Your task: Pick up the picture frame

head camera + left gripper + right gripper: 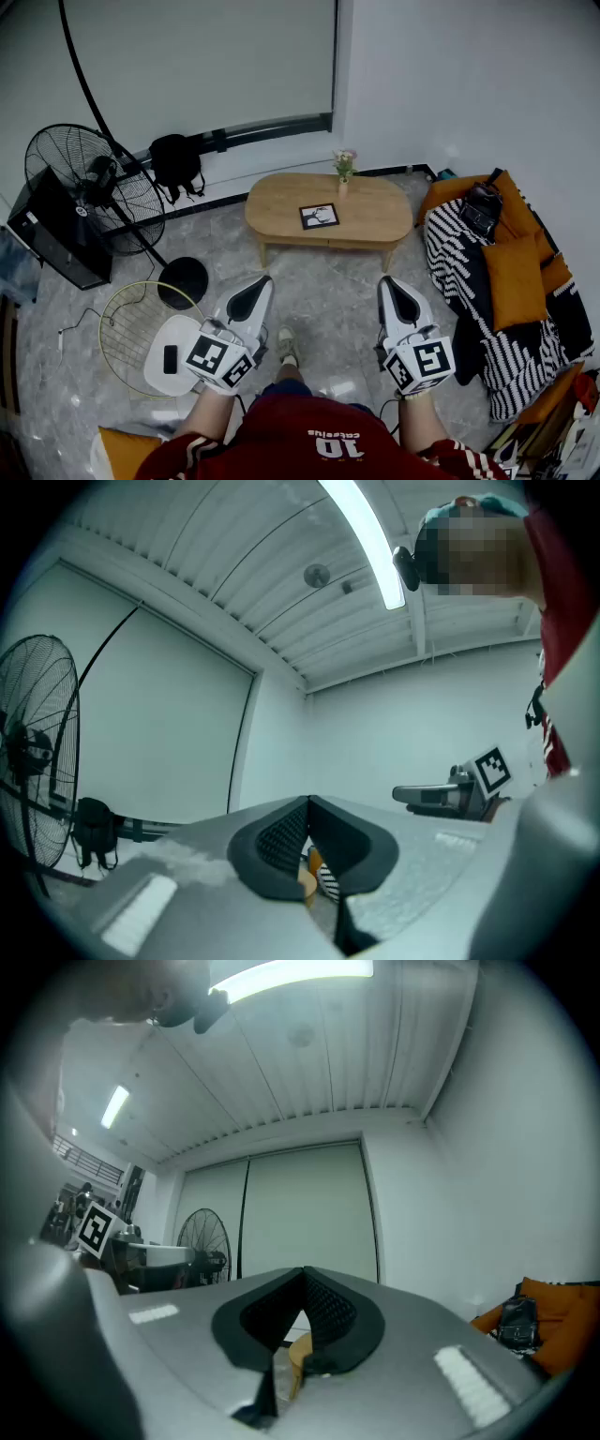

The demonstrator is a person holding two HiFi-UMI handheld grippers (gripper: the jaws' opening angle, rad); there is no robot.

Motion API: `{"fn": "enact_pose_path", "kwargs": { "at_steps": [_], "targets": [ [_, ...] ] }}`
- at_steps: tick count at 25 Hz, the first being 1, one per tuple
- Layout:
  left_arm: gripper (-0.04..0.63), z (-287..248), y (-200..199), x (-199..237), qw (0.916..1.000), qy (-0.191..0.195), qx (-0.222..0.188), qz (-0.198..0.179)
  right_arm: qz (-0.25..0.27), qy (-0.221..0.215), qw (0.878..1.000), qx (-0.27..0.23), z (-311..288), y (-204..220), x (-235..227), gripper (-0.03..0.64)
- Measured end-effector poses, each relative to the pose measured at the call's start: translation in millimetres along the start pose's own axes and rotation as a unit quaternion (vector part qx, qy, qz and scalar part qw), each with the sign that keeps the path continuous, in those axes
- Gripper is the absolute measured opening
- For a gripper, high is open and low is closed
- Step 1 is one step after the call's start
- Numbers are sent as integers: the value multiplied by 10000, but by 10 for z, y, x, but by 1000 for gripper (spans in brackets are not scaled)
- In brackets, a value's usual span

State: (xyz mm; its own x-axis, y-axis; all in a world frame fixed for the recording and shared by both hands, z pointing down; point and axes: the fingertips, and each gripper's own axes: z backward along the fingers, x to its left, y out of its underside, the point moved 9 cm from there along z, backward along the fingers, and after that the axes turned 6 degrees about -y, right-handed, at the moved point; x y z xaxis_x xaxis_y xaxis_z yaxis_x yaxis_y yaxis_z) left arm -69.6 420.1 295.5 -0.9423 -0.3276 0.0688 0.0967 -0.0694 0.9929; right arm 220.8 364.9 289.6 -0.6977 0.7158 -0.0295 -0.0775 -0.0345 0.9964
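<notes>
The picture frame [319,216], dark-edged with a black-and-white picture, lies flat on the middle of an oval wooden coffee table [375,211] a good way ahead of me. Both grippers are held level at waist height, well short of the table, and point towards it. In the head view my left gripper [265,279] is shut with nothing in it, and so is my right gripper [384,280]. In the left gripper view the pads [286,836] meet at the tip. The right gripper view shows its pads [328,1312] closed the same way.
A small vase of flowers [344,169] stands at the table's far edge. A standing fan [89,187] and a black box [52,234] are at the left, with a wire basket [141,323] and a white stool [172,356] near my left gripper. At the right is a sofa [506,272] with orange cushions.
</notes>
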Motion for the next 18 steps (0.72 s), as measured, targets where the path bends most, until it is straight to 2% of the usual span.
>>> {"fn": "enact_pose_path", "kwargs": {
  "at_steps": [18],
  "targets": [
    [3, -65, 53, -44, 9999, 100, 43, 39, 33, 77, 10000, 15, 48, 19, -49, -11]
  ]
}}
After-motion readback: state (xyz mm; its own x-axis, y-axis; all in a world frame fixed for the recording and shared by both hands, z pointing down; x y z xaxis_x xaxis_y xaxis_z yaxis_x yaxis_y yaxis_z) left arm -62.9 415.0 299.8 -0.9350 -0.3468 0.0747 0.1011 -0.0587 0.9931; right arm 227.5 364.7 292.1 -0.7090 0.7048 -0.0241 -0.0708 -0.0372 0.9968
